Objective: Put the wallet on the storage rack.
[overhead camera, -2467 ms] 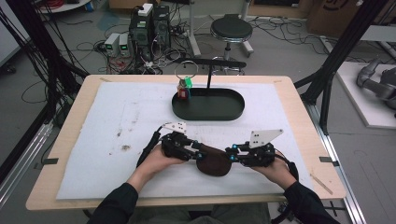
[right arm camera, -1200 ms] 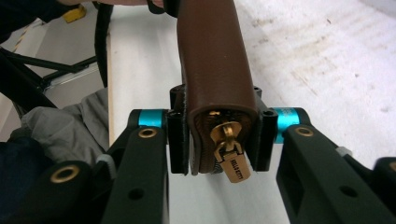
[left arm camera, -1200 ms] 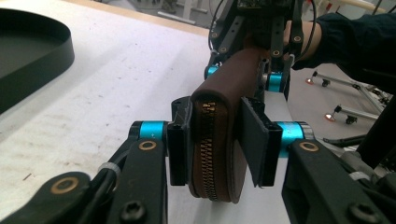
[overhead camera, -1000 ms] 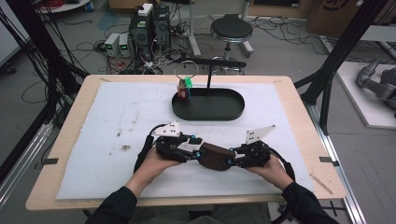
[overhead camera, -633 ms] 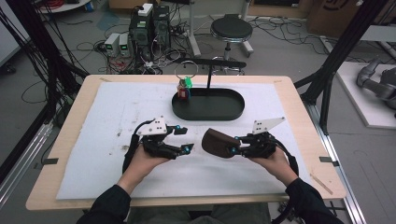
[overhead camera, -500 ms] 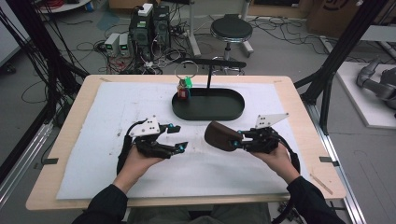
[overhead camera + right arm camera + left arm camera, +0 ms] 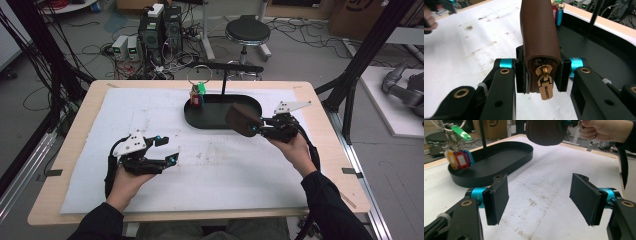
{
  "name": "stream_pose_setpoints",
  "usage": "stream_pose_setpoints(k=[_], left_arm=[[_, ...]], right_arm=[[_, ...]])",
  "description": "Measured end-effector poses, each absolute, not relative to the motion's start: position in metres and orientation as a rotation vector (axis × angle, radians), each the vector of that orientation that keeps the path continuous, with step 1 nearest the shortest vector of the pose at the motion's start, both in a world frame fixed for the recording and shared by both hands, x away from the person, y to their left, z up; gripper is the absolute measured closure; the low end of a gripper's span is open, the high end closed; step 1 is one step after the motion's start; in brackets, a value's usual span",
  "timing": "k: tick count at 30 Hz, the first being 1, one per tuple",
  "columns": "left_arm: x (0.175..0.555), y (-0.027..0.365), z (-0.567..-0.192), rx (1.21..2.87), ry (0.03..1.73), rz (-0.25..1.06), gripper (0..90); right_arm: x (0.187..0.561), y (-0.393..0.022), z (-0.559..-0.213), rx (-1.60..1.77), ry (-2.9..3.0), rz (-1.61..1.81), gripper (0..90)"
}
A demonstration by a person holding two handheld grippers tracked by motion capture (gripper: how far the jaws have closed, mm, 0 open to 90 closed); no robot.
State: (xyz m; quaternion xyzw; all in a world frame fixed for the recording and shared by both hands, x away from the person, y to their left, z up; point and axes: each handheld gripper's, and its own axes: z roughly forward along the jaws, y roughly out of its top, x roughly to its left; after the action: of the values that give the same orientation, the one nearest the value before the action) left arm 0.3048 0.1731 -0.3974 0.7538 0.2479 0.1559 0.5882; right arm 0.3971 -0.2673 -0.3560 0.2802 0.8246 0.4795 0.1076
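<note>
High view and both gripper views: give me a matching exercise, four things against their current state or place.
Things:
1. brown zip pouch
2. left hand-held gripper
3. key tags
4. black oval tray

States:
A. open, with nothing between its jaws
B. hanging from a ring over the tray's end
C. clamped in the right hand-held gripper, off the table
D. lying on the white mat, a post rising from it

Pairs: 1-C, 2-A, 3-B, 4-D
</note>
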Motion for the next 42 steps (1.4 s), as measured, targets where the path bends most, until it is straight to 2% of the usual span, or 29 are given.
stream_pose_setpoints(k=[17,42], left_arm=[[0.303,0.161,-0.403,1.784,0.546,0.365,30.8],[0.301,0.154,-0.406,1.788,0.524,0.342,30.8]], right_arm=[[0.455,-0.236,-0.366,0.905,2.387,1.22,68.9],[0.495,-0.201,-0.399,0.997,2.372,1.088,68.8]])
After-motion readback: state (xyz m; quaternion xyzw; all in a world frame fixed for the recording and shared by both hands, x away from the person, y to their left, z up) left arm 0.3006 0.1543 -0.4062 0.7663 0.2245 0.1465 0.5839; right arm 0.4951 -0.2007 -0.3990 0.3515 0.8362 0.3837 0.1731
